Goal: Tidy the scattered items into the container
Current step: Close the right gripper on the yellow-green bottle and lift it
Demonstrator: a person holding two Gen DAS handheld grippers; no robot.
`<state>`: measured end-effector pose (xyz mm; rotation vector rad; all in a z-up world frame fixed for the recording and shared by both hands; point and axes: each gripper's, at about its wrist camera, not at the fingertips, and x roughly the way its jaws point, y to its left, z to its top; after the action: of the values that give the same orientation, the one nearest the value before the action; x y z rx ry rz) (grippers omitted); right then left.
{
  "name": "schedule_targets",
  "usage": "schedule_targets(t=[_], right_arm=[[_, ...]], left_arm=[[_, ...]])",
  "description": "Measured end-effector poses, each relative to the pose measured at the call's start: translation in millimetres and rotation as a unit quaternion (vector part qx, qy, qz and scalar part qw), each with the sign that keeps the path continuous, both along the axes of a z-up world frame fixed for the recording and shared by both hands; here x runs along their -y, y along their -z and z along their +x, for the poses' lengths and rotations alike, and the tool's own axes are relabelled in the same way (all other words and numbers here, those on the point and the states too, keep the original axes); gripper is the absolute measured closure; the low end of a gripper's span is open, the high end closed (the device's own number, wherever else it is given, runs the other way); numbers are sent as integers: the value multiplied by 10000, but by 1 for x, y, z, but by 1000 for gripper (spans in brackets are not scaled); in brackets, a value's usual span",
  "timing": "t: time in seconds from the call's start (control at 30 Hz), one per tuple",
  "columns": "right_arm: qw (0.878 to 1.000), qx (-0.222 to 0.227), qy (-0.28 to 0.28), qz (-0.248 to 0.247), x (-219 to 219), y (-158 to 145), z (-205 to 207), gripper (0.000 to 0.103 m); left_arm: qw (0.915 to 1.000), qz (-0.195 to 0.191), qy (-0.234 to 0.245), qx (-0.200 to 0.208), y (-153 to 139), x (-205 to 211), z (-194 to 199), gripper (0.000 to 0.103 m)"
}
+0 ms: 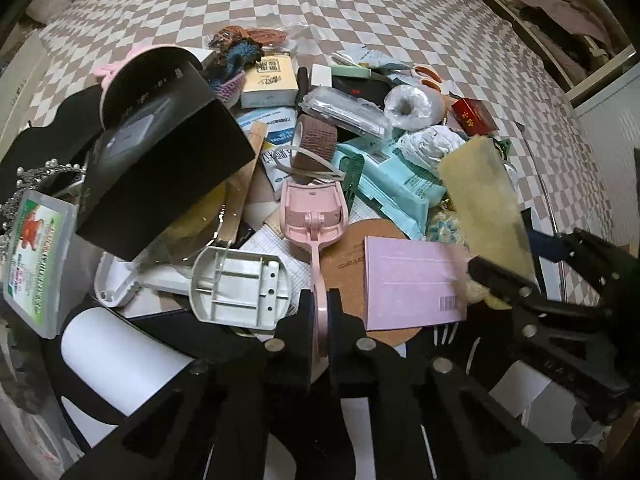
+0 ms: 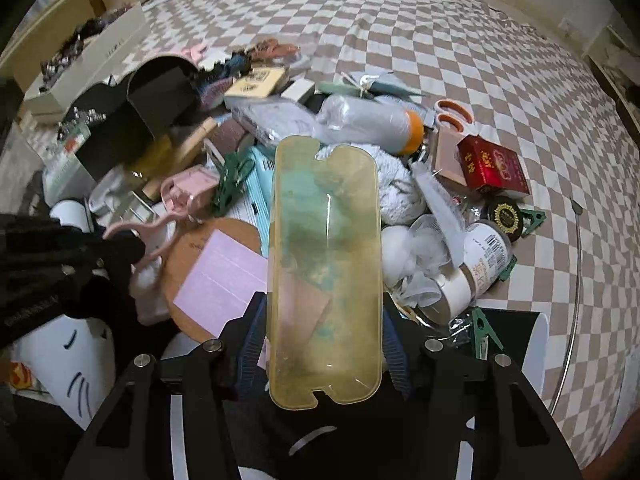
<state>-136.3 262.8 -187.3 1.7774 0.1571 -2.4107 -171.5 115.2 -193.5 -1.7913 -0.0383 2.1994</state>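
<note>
left gripper point(image 1: 320, 312) clamps the handle of a pink plastic eyelash curler point(image 1: 314, 210), long axis pointing away over the clutter. right gripper point(image 2: 324, 336) grips a yellowed translucent oblong phone case point(image 2: 324, 264) by its long edges, long axis pointing away, above the pile on the checked cloth point(image 2: 440, 40).

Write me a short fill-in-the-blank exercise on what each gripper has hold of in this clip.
1. The left gripper is shut on the thin handle of a ____-coloured plastic tool.
2. The right gripper holds a translucent ____-tinted phone case.
3. The pile lies on a ____-patterned cloth.
4. Orange handles beside the red box belong to ____.

Missing words: pink; yellow; checkered; scissors
</note>
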Motion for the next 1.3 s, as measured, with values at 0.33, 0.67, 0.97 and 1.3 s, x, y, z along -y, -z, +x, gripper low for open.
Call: schedule_targets(t=[0.33,0.67,0.97,1.3], right_arm=[[9980,-336,361,-382,-8,-38,1,48],[9940,-653,571,-670,-7,-69,3,48],[9888,-930,670,-952,3,-98,6,48],[9833,-1251,491,-1225,38,-129,3,48]], left_arm=[[9984,472,-227,-231,-29,24,10,99],[9936,793,-523,-619,-65,56,29,99],[9827,897,-924,-1328,-110,96,52,99],[9671,895,-1373,-1948,-139,134,72,99]])
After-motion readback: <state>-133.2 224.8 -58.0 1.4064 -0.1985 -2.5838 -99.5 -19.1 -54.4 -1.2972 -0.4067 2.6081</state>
